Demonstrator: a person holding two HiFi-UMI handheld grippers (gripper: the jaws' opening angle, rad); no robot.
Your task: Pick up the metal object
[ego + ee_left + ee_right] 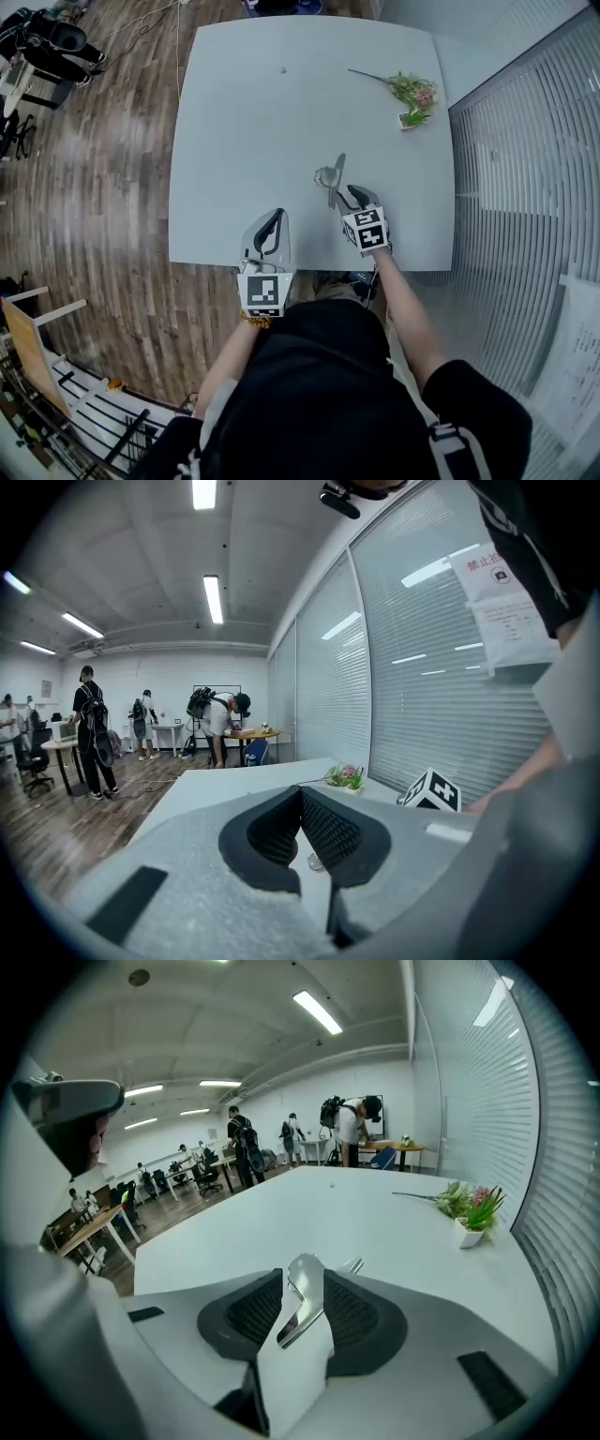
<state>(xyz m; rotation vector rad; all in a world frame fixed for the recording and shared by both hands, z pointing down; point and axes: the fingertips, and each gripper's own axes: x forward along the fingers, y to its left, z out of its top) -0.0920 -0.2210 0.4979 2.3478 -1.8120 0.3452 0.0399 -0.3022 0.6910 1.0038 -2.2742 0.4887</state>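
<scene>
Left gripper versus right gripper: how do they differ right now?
The left gripper has its jaws together, empty; the right gripper has them apart, the metal object between them. The left sits at the table edge; the right reaches further in. Both carry marker cubes.

The table [244, 112] is mostly bare (easy passage), save the metal object [332, 181] near-right and a potted plant [413, 94] far-right.

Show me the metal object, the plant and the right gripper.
metal object [306, 1279]: right gripper view, its wide end between the jaws.
plant [415, 92]: head view, its flowers.
right gripper [353, 193]: head view, between its fingertips.
</scene>
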